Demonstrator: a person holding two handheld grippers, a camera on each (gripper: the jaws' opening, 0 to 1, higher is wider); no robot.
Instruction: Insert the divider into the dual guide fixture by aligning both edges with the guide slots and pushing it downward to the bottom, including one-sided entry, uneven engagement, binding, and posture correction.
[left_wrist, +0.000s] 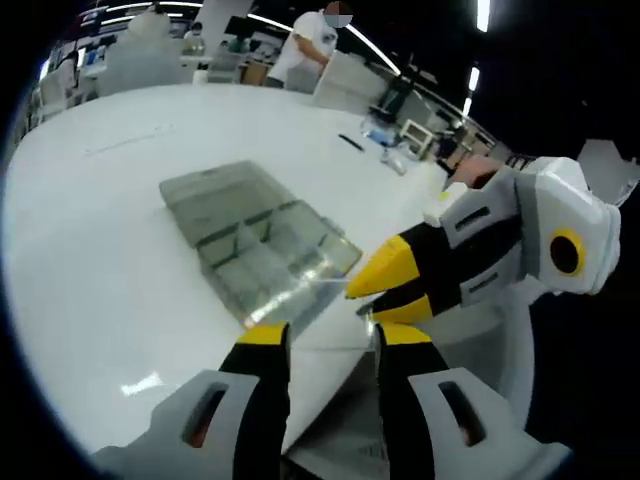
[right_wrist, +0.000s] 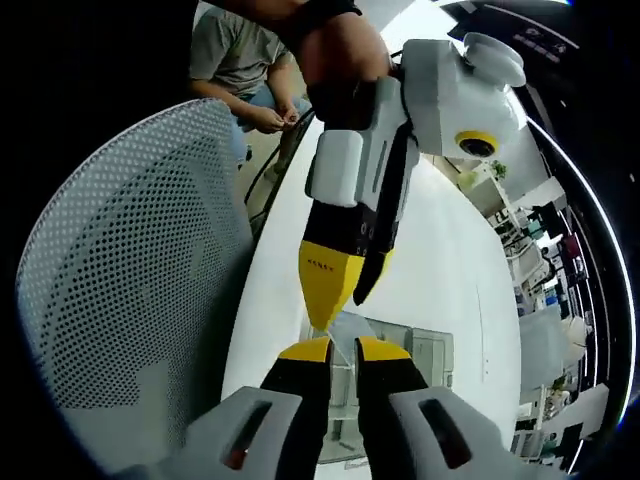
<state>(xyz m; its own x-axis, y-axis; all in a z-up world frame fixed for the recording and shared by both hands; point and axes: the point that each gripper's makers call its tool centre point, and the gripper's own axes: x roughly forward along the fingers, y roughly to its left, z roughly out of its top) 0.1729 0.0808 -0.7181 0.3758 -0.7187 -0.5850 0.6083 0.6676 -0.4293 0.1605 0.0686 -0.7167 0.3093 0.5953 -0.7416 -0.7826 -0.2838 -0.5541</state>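
Left gripper view: both grippers meet at the clear box (left_wrist: 262, 240).
Your left gripper (left_wrist: 327, 333) gapes empty; right gripper (right_wrist: 333, 347) looks nearly shut, its hold unclear. Enter one-sided and the divider binds.

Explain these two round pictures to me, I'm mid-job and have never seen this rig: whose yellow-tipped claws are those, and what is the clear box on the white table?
No robot arm here: a person holds a two-jaw gripper in each hand, and a fisheye camera rides on each one, looking along its jaws.

In the left gripper view, the left gripper rises from the bottom, jaws apart. The right gripper comes in from the right, its yellow tips meeting at the near corner of a clear compartmented box, the guide fixture, lying on the white table.

In the right gripper view, the right gripper rises from the bottom, jaws nearly together on a thin clear sheet, probably the divider. The left gripper hangs from above, tips close by. A mesh chair back stands at the left.
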